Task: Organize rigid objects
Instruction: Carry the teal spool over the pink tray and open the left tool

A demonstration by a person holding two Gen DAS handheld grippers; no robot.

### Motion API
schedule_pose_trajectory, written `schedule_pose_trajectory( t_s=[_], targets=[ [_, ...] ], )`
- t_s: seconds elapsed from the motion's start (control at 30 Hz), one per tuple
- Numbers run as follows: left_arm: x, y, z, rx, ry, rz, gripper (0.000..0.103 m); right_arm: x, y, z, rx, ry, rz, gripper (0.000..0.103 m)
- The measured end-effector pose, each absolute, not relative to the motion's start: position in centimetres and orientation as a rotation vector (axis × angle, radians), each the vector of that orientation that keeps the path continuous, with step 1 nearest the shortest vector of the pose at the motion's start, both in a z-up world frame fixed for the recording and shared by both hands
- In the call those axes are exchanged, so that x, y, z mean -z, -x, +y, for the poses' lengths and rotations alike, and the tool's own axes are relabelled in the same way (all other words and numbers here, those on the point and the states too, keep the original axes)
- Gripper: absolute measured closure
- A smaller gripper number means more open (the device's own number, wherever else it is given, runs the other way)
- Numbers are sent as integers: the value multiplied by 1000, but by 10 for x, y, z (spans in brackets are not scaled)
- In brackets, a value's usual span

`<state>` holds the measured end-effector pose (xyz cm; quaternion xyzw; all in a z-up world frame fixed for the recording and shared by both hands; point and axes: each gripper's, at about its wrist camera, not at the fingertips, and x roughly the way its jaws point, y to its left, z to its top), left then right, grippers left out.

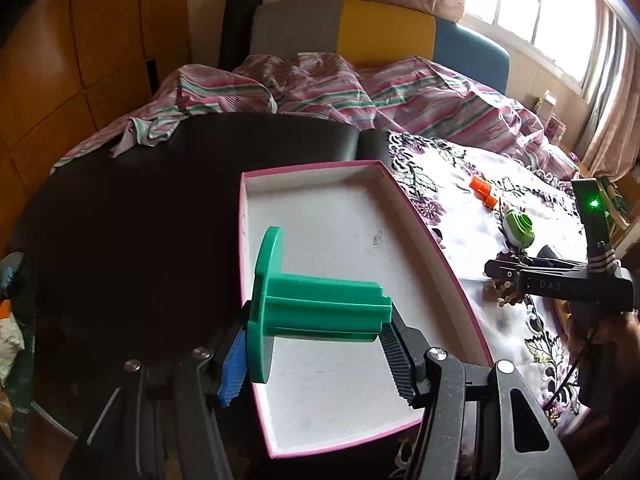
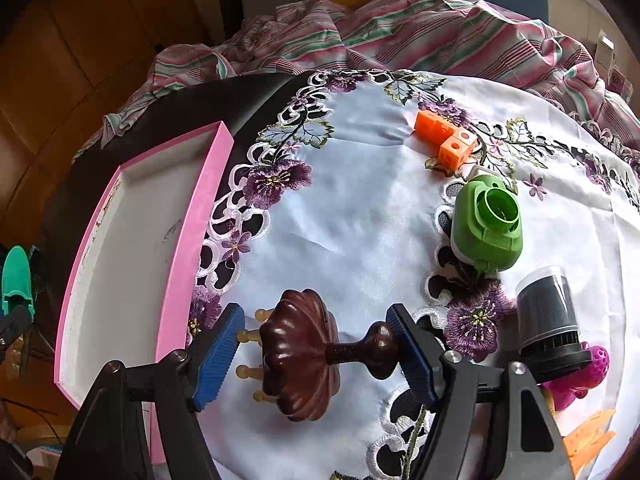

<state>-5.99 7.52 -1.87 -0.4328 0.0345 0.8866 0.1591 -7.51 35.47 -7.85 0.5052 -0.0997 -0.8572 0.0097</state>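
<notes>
My left gripper [image 1: 316, 350] is shut on a green plastic spool [image 1: 316, 306] and holds it over the near part of the pink-rimmed white tray [image 1: 404, 196]. The tray [image 2: 202, 216] also shows at the left of the right wrist view. My right gripper [image 2: 314, 354] stands with its fingers either side of a dark brown wooden massager [image 2: 304, 352] lying on the white embroidered cloth [image 2: 352, 220]. The right pad touches the massager's knob; the left pad is near its pale pegs. The right gripper [image 1: 504, 274] also shows in the left wrist view.
On the cloth lie orange cubes [image 2: 448, 136], a green and white round part [image 2: 486, 226], a black cylinder [image 2: 548, 320], a magenta piece [image 2: 580, 376] and an orange clip [image 2: 588, 436]. Striped fabric [image 1: 320, 88] covers the back. A black surface [image 1: 140, 216] lies left of the tray.
</notes>
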Motion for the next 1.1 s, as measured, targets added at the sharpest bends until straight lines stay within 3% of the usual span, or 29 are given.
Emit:
schedule_pose_trajectory(
  t_s=[0.23,0.7,1.1],
  targets=[
    [31,113,74,-2459,1299,-29,43,79,76,354,2676,-1578,-297,29],
    [65,219,94,-2521,1328,116,41,78,76,352,2676,-1577,-284,29],
    [45,155,63,-2617,1264,77,32,79,77,352,2683,-1573,-274,29]
  ],
)
